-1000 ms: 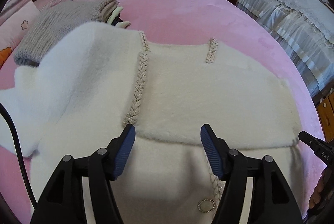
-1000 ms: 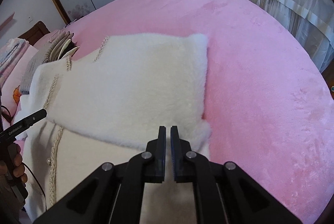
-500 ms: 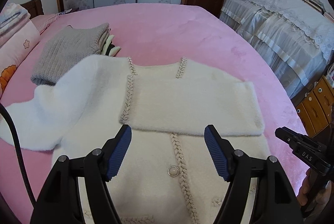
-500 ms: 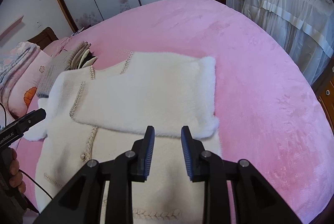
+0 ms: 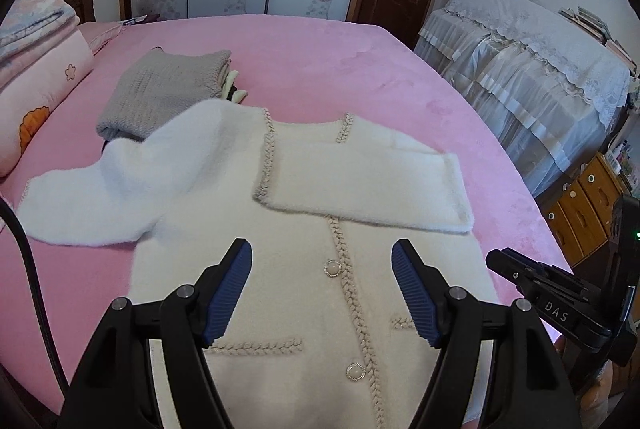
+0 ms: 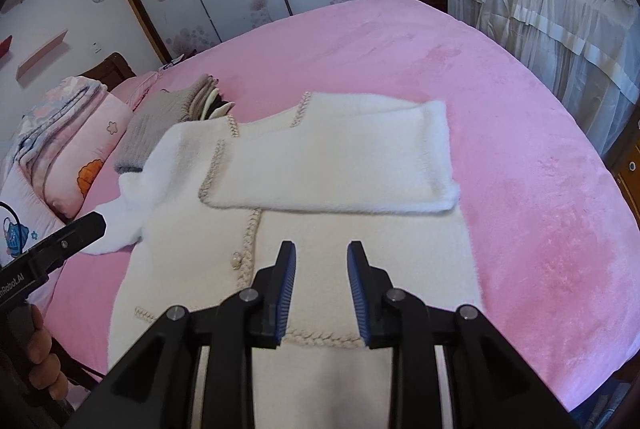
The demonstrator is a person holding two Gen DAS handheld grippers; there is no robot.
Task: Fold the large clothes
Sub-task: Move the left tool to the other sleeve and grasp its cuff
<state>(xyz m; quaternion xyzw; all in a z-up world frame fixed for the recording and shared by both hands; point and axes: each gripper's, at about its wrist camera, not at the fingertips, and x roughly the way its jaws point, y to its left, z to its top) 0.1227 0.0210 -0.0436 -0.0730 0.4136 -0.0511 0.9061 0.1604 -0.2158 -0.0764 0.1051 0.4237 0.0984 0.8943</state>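
A fluffy cream cardigan (image 5: 304, 261) with braided trim and pearl buttons lies face up on the pink bed (image 5: 320, 69). Its right sleeve (image 5: 368, 185) is folded flat across the chest. Its left sleeve (image 5: 104, 197) lies spread out to the left. My left gripper (image 5: 322, 257) is open and empty, held above the cardigan's lower front. My right gripper (image 6: 321, 253) is open and empty above the cardigan (image 6: 320, 237), near its lower right part. The right gripper also shows at the right edge of the left wrist view (image 5: 560, 305).
A folded grey knit sweater (image 5: 168, 89) on a small stack of clothes lies beyond the left sleeve. Pillows and folded quilts (image 5: 36, 69) line the left. A lace-covered cabinet (image 5: 532, 69) and wooden drawers (image 5: 584, 205) stand right of the bed.
The right gripper opened from shut and let go of the folded right sleeve. Both grippers drew back toward the cardigan's hem and rose, so more of the garment shows.
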